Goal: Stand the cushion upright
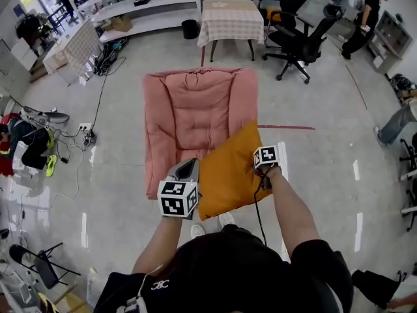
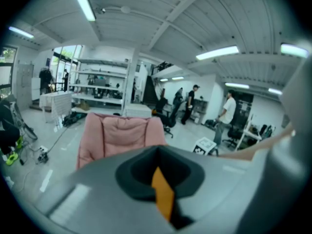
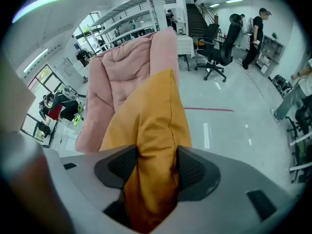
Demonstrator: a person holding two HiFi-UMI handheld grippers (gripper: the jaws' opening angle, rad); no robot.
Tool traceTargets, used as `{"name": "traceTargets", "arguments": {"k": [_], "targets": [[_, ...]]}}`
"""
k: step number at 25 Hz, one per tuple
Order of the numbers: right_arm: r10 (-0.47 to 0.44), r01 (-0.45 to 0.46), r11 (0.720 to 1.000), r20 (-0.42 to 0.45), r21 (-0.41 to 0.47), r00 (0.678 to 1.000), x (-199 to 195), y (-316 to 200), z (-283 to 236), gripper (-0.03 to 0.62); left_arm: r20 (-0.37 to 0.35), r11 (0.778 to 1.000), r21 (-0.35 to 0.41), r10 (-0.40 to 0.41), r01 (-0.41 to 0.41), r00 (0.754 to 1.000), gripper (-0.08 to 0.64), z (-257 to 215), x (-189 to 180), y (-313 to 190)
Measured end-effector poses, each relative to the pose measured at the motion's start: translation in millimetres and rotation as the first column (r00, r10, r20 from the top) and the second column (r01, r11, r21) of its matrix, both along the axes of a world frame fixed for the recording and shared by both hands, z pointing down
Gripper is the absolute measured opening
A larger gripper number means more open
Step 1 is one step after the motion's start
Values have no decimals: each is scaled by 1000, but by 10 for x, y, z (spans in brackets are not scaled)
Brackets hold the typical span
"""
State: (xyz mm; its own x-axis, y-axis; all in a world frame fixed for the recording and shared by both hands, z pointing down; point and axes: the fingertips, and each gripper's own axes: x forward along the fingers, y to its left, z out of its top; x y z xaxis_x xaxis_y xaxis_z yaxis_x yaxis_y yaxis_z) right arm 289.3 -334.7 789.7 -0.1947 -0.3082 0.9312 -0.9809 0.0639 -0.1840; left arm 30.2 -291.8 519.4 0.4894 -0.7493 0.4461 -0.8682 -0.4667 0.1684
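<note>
An orange cushion [image 1: 228,175] hangs tilted over the front edge of a big pink padded floor seat [image 1: 195,113] that lies on the grey floor. My left gripper [image 1: 187,168] is shut on the cushion's left edge. In the left gripper view only a thin orange strip [image 2: 163,196] shows between its jaws [image 2: 161,179]. My right gripper [image 1: 262,173] is at the cushion's right corner. In the right gripper view the cushion [image 3: 151,126] bulges up between the two dark pads [image 3: 192,169], which press on its bunched fabric. The pink seat [image 3: 126,62] rises behind it.
A table with a checked cloth [image 1: 229,19] and black office chairs [image 1: 296,38] stand beyond the seat. White shelving [image 1: 143,5] runs along the far left. Cables and bags [image 1: 39,142] lie at the left. A person [image 1: 365,18] stands far right.
</note>
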Motion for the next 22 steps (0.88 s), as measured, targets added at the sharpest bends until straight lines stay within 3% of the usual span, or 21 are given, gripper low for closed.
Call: {"name": "traceTargets", "arguments": {"k": [5, 9, 16, 22], "targets": [[-95, 95, 995, -101, -4, 990, -109, -61, -1, 133, 4, 999, 5, -35, 35, 999, -2, -24, -145, -55], [-245, 267, 962, -233, 64, 941, -366, -161, -203, 54, -2, 998, 5, -56, 56, 998, -1, -2, -261, -59], [-381, 416, 900, -232, 131, 895, -868, -140, -605, 41, -23, 997, 25, -68, 68, 997, -2, -51, -342, -51], [-501, 542, 819, -226, 189, 836, -1366, -168, -971, 41, -45, 994, 33, -104, 106, 994, 0, -109, -552, -9]]}}
